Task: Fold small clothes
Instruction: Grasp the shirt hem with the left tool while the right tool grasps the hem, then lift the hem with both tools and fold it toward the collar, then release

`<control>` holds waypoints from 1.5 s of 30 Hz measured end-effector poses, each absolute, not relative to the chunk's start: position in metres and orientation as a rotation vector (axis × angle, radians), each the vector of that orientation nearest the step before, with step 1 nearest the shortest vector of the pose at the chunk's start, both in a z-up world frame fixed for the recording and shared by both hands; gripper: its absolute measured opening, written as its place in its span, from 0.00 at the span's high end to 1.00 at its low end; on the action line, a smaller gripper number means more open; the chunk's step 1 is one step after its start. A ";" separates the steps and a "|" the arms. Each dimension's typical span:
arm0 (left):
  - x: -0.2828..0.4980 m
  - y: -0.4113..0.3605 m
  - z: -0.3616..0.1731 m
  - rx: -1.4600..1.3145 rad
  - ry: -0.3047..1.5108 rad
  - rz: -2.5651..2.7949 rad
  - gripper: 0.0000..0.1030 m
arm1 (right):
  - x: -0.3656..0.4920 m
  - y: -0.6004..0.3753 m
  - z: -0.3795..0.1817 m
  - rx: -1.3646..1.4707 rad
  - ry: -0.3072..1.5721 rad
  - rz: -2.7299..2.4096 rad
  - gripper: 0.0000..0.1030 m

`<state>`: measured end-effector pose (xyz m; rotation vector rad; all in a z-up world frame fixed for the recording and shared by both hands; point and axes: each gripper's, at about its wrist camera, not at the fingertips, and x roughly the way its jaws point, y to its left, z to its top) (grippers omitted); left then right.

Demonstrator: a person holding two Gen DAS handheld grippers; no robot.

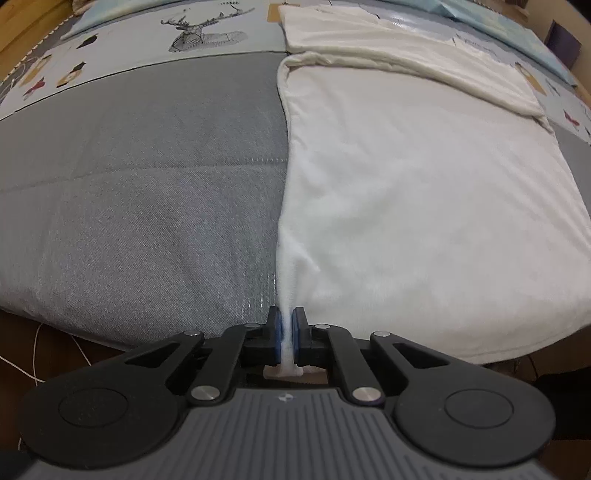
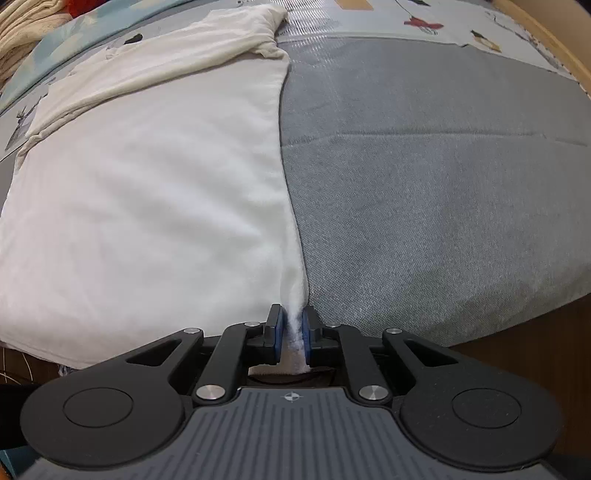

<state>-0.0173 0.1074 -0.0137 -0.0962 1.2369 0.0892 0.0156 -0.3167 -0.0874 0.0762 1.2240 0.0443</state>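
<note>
A white garment (image 1: 417, 192) lies flat on the grey bed cover (image 1: 147, 206), its far part folded over with cream sleeves across the top. My left gripper (image 1: 286, 314) is shut on the garment's near left corner at the bed's front edge. In the right wrist view the same garment (image 2: 147, 206) fills the left half, on the grey cover (image 2: 436, 192). My right gripper (image 2: 292, 314) is shut on the garment's near right corner, pinched between the blue pads (image 2: 306, 332).
A patterned sheet with a deer print (image 1: 199, 29) and small figures lies beyond the grey cover. A pile of cream clothes (image 2: 26, 26) sits at the far left. A wooden bed frame (image 2: 554, 40) runs along the sides. White cables (image 1: 33, 354) hang below the front edge.
</note>
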 end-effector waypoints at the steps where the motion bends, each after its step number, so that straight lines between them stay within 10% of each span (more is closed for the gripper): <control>1: -0.017 0.108 -0.012 -0.104 1.232 0.089 0.95 | 0.015 -0.317 -0.086 0.080 1.213 0.047 0.94; 23: -0.020 0.091 0.005 -0.031 1.163 0.053 0.95 | 0.015 -0.322 -0.050 0.156 1.049 0.081 0.95; 45: -0.122 0.121 0.160 -0.180 0.879 -0.160 0.96 | -0.101 -0.387 0.093 0.362 0.678 0.236 0.97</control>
